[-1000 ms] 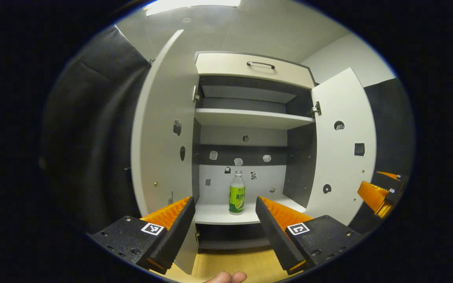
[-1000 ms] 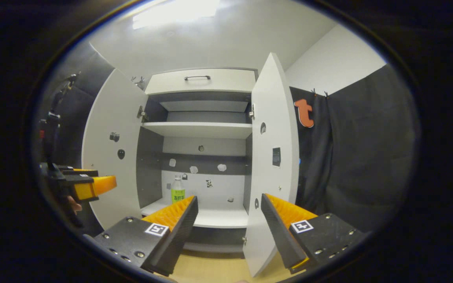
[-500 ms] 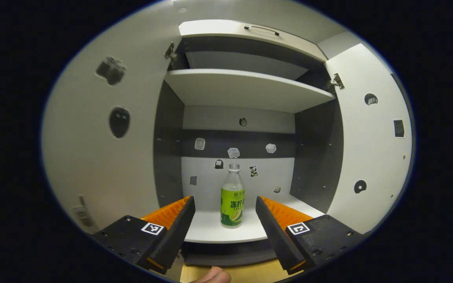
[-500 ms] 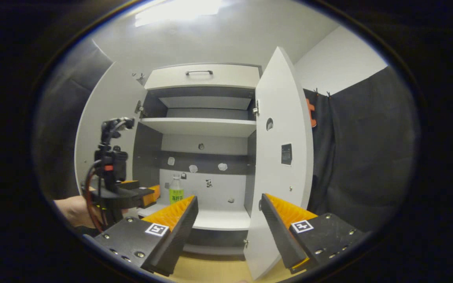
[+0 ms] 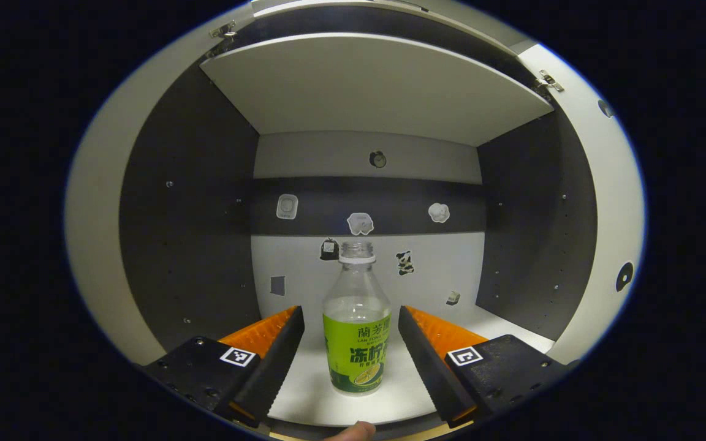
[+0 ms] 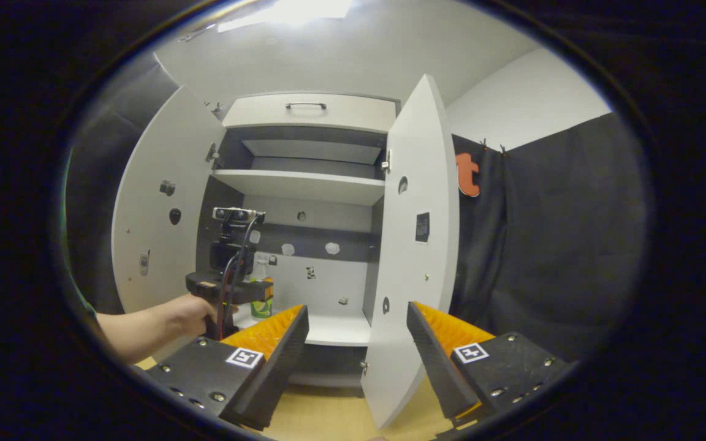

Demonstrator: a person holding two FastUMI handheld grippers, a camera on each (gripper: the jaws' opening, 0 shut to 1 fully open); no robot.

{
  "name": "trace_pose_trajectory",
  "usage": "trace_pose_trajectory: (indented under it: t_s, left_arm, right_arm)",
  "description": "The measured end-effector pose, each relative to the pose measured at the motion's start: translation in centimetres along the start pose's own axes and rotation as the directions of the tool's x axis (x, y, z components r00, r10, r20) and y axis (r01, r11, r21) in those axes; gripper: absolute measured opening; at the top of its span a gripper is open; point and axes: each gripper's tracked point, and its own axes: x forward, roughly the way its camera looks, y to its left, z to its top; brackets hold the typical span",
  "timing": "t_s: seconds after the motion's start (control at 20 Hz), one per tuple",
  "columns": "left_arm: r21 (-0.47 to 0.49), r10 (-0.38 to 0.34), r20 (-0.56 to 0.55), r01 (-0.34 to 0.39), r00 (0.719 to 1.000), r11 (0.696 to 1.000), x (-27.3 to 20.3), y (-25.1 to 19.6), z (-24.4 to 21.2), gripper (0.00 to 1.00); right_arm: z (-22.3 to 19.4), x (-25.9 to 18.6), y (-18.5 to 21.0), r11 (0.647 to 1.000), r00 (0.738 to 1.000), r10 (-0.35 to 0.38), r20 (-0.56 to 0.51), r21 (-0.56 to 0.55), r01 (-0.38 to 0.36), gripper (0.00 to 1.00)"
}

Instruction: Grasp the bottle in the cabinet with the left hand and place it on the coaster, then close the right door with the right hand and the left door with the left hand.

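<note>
A clear bottle (image 5: 356,343) with a green label stands upright on the cabinet's lower shelf (image 5: 310,398). My left gripper (image 5: 350,312) is open, one finger on each side of the bottle's label and a small gap on both sides. In the right gripper view, a hand (image 6: 184,313) holds the left gripper (image 6: 249,293) inside the cabinet, partly covering the bottle (image 6: 261,308). My right gripper (image 6: 358,311) is open and holds nothing, in front of the cabinet. The left door (image 6: 157,226) and right door (image 6: 411,245) both stand wide open.
An upper shelf (image 5: 377,92) spans the cabinet above the bottle, and small stickers dot the back wall (image 5: 359,223). A drawer with a handle (image 6: 307,105) tops the cabinet. Black cloth (image 6: 543,245) hangs to the right. A wooden surface (image 6: 328,419) lies below.
My left gripper has gone forward into the cabinet until the bottle stands between its open fingers. The right gripper has barely shifted.
</note>
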Motion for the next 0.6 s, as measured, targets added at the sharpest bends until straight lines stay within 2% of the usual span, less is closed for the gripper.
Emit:
trace_pose_trajectory:
  t_s: [0.25,0.3,0.5,0.55,0.6]
  left_arm:
    - [0.023,0.000,-0.117,0.003,0.993,1.000,3.2,-0.2,-3.9,0.97]
    - [0.028,0.010,-0.126,-0.007,0.992,1.000,3.0,-0.2,-3.8,0.83]
    - [0.036,-0.036,-0.107,0.040,0.994,0.999,0.0,-1.2,-2.2,0.80]
    - [0.040,-0.046,-0.097,0.050,0.994,0.998,-1.3,-1.4,-1.8,0.80]
    - [0.042,-0.048,-0.093,0.052,0.995,0.998,-2.5,-1.5,-1.4,0.80]
  right_arm:
    - [-0.3,-1.6,-2.0,0.998,0.998,-0.062,-0.019,0.010,0.063,0.97]
    - [-0.1,-1.9,-2.2,0.998,0.998,-0.064,-0.016,0.011,0.064,0.98]
    - [-0.1,-2.8,-2.9,0.998,0.998,-0.057,-0.005,0.022,0.057,0.97]
    - [-0.3,-3.1,-3.1,0.998,0.998,-0.057,-0.007,0.031,0.058,0.92]
    - [-0.3,-3.5,-3.3,0.997,0.998,-0.057,-0.009,0.046,0.058,0.97]
